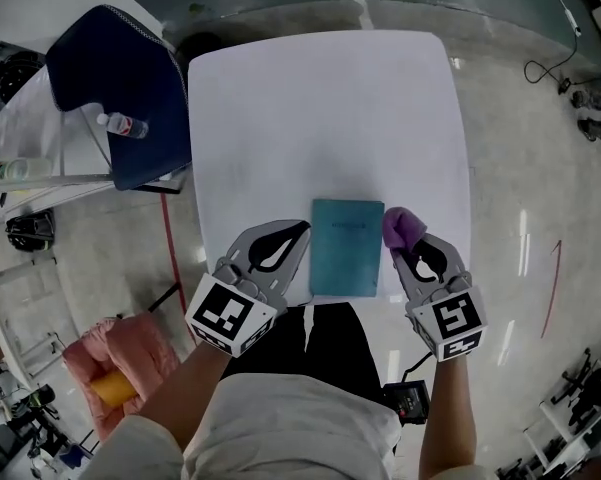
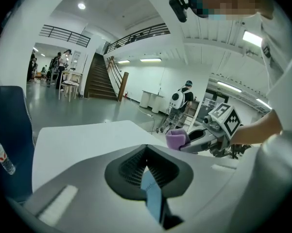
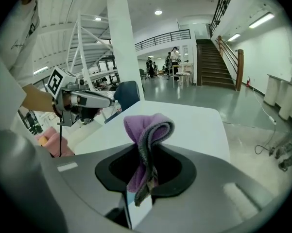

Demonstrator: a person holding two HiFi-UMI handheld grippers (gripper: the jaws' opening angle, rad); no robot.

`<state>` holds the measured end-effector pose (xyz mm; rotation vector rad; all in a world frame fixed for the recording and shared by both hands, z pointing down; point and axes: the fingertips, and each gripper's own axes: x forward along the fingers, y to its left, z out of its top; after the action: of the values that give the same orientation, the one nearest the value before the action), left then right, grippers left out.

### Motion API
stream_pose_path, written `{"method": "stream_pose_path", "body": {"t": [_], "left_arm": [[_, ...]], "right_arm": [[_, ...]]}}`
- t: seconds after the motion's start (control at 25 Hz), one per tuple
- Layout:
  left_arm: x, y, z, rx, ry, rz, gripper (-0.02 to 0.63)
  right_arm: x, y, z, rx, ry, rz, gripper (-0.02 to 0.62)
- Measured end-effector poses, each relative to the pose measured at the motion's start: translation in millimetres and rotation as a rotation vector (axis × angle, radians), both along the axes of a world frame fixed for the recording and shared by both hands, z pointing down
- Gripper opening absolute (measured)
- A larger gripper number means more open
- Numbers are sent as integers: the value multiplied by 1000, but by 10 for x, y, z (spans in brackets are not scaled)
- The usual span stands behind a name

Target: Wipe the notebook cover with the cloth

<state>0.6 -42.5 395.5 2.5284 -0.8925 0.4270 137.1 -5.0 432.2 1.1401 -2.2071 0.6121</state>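
A teal notebook (image 1: 347, 246) lies flat near the front edge of the white table (image 1: 320, 108). My right gripper (image 1: 412, 246) hovers just right of the notebook, shut on a folded purple cloth (image 1: 402, 228) that sticks out past its tips. In the right gripper view the cloth (image 3: 146, 126) stands up between the jaws. My left gripper (image 1: 298, 232) sits at the notebook's left edge with its jaws closed together and nothing between them. Through the gap under its jaws, the left gripper view shows a sliver of the notebook (image 2: 153, 194).
A dark blue chair (image 1: 120, 88) stands left of the table, with a water bottle (image 1: 125, 125) beside it. A pink bundle (image 1: 120, 353) lies on the floor at lower left. Cables run across the floor at right. People stand far off in the hall.
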Motion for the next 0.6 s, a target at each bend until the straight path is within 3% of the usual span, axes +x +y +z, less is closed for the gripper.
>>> {"method": "stream_pose_path", "body": {"t": [0.28,0.6], "left_arm": [[-12,-38,269,-25,12,-3,-2],[-108,-102,482,-61,13,-36,-2]], "right_arm": [[-55,-106,346,-45,79,-57,103],[-160,-184,744,-75,305,-267,103]]}}
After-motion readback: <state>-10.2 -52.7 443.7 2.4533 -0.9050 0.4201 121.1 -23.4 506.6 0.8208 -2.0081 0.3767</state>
